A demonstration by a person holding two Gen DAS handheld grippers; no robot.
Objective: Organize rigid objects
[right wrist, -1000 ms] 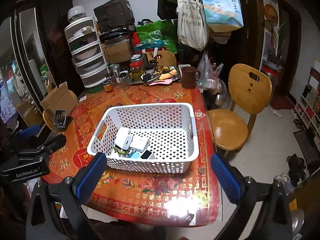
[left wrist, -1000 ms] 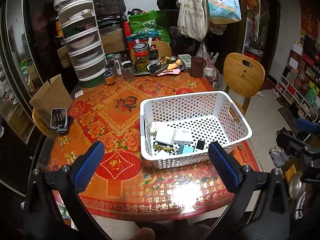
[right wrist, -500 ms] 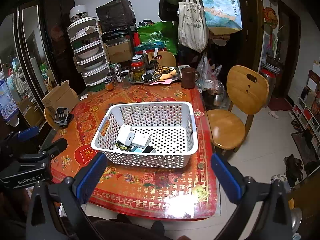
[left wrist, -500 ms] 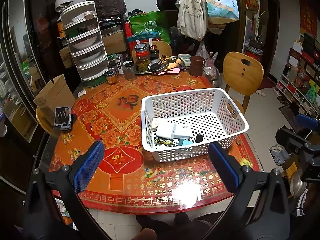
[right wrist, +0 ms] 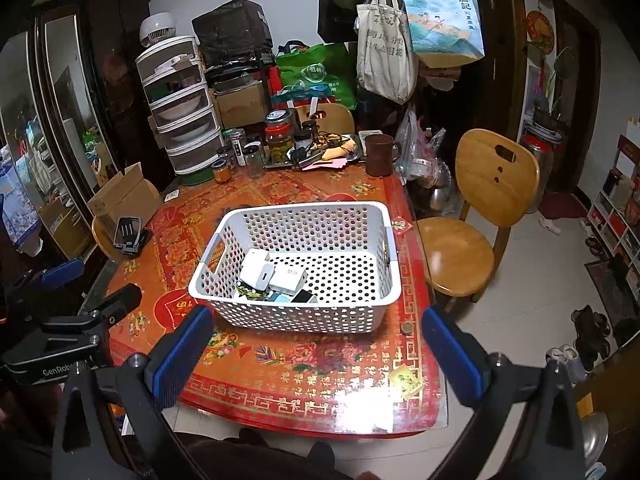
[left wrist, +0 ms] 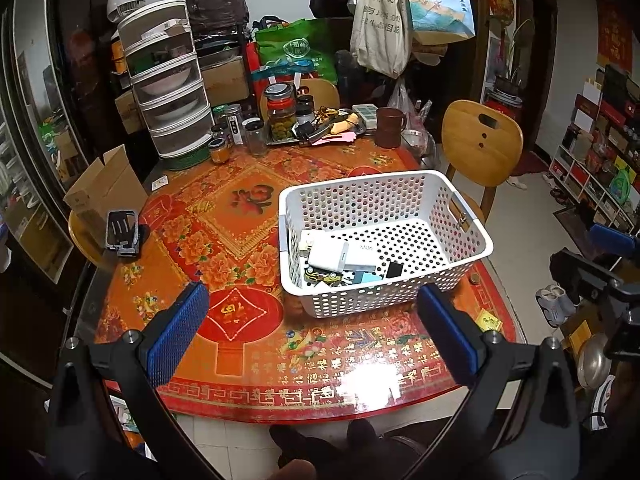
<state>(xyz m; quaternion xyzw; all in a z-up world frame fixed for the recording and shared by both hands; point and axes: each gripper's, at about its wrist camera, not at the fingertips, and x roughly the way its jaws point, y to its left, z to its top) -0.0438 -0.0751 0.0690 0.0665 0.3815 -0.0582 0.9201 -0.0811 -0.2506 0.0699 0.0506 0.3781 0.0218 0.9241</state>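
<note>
A white perforated basket [left wrist: 460,204] [right wrist: 384,240] stands on the red patterned table [left wrist: 240,216] [right wrist: 320,360]. In its near-left corner lie white chargers [left wrist: 328,256] [right wrist: 256,270], a small black block [left wrist: 395,269] and other small items. My left gripper [left wrist: 312,332] hangs open and empty over the table's front edge, short of the basket. Equally wide open and empty, my right gripper [right wrist: 316,356] hovers above the front edge, in front of the basket. Each gripper shows in the other's view, at the side.
A black phone holder [left wrist: 122,228] [right wrist: 128,232] lies at the table's left edge beside a cardboard box [left wrist: 104,196]. Jars [left wrist: 282,114], a tray, a brown mug [left wrist: 388,126] and a drawer tower [left wrist: 168,92] crowd the far edge. A wooden chair [right wrist: 472,208] stands on the right.
Both grippers have drawn back and upward from the table, so the basket looks smaller and more of the table's front edge shows. Both stay open.
</note>
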